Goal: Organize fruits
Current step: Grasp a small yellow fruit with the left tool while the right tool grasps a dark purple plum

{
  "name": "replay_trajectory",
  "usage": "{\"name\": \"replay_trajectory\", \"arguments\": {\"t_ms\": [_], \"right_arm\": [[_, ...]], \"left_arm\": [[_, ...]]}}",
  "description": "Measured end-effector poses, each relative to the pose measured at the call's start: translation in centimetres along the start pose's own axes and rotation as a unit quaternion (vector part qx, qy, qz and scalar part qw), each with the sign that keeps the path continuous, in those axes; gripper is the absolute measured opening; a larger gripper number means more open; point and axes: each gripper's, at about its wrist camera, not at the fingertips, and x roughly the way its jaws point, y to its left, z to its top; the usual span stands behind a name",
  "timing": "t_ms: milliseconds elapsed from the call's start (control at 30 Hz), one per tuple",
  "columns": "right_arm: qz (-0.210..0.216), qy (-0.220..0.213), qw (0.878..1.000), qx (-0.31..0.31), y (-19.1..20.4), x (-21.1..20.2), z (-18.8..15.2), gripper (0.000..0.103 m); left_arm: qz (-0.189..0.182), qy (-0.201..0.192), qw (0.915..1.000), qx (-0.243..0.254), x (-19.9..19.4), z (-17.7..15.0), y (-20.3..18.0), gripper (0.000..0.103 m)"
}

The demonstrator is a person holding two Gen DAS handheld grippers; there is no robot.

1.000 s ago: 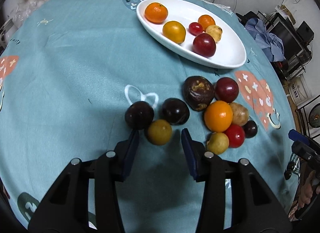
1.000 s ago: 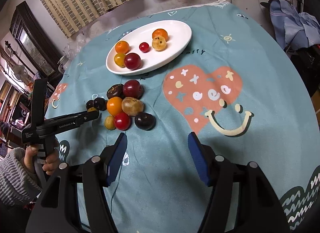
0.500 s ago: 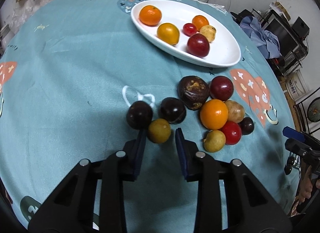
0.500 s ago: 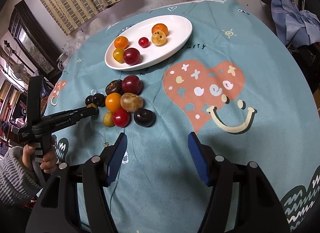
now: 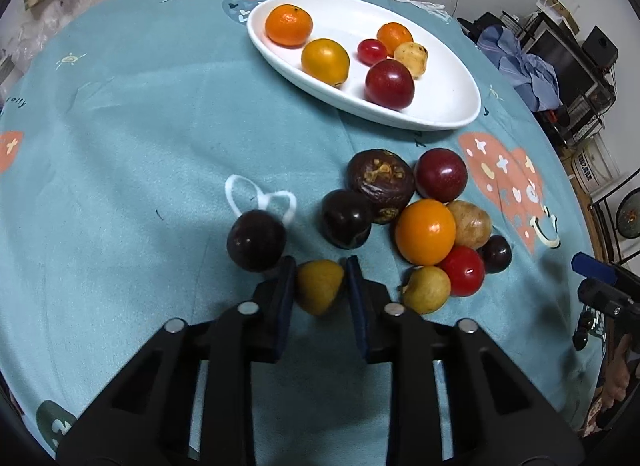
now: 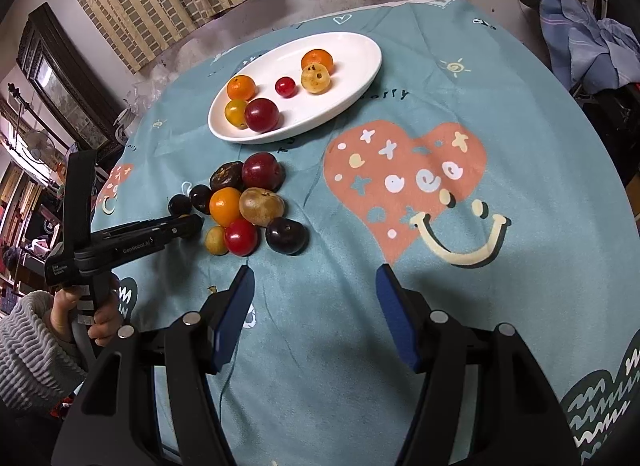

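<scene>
While your left gripper clamps the yellow fruit between its jaws, your right gripper hangs released.

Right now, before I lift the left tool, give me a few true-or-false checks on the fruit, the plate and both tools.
1. The left tool has its pads on either side of a yellow fruit. True.
2. The right tool is shut on a plum. False: it is open over bare cloth, holding nothing.
3. The plate holds six fruits. True.
4. The orange in the pile touches no other fruit. False: it sits packed against its neighbours.
5. The dark plum left of the left tool lies on the plate. False: it lies on the cloth.
</scene>
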Motion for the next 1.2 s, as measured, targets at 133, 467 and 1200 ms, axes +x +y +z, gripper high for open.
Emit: {"name": "replay_trajectory", "arguments": {"t_ms": [133, 467, 1200], "right_arm": [[-0.001, 0.003, 1.000, -0.030, 0.9, 0.8, 0.5, 0.063], [0.010, 0.038, 0.992, -0.119, 4.0, 6.1, 2.0, 0.046], [0.032, 0.031, 0.996, -0.079, 2.1, 7.0, 2.3, 0.032]], "left_arm": [[-0.003, -0.009, 0.9999, -0.004, -1.5, -0.7, 0.1, 0.026], [-0.004, -0.018, 0.9995, -0.024, -5.1, -3.7, 0.7, 0.026], [-0.022, 0.002, 0.9997, 0.011, -4.2, -3.4, -2.9, 0.026]]}}
